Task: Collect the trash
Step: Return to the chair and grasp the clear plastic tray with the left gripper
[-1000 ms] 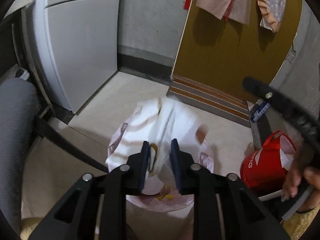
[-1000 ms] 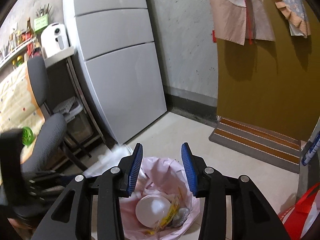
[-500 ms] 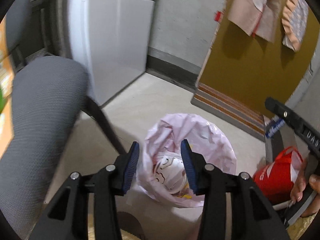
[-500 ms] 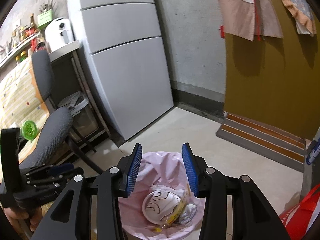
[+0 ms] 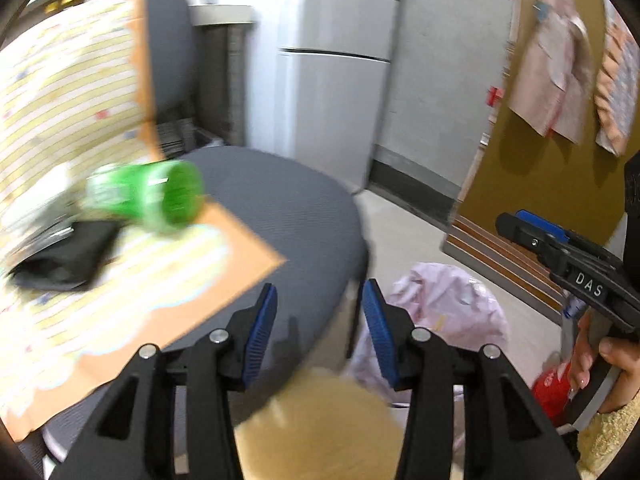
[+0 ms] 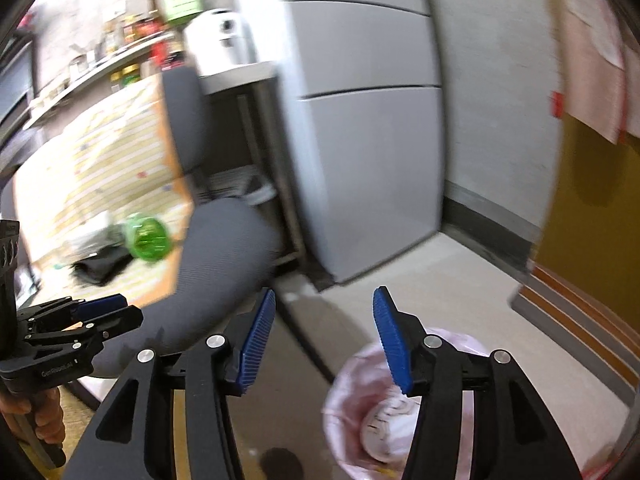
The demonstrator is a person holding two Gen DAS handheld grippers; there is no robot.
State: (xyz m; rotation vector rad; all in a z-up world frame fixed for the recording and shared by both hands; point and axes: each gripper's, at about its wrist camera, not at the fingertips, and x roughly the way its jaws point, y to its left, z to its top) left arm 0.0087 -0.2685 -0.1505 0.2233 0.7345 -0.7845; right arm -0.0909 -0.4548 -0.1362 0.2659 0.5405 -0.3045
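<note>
My left gripper [image 5: 319, 294] is empty, its jaws opening, over the edge of a grey chair seat [image 5: 280, 208]. My right gripper [image 6: 325, 296] is also empty with opening jaws, above the floor left of the bin. The bin with a pink liner [image 5: 448, 304] [image 6: 360, 376] stands on the floor and holds a white paper bowl [image 6: 380, 424]. A green plastic bottle [image 5: 148, 196] [image 6: 146, 238] lies on its side on the striped tablecloth [image 5: 120, 300], blurred. Each gripper shows at the edge of the other's view: the right gripper [image 5: 510, 222] and the left gripper [image 6: 128, 314].
A black pouch [image 5: 60, 256] lies beside the bottle. A white fridge [image 6: 368, 140] stands behind the chair. A striped doormat [image 6: 580, 308] lies by the ochre wall. A red bag [image 5: 554, 384] sits near the person's hand. Shelves with jars run along the far left.
The left gripper let go of the white trash, which now lies in the bin. Both grippers opened wider and swung up and left, from the bin toward the table.
</note>
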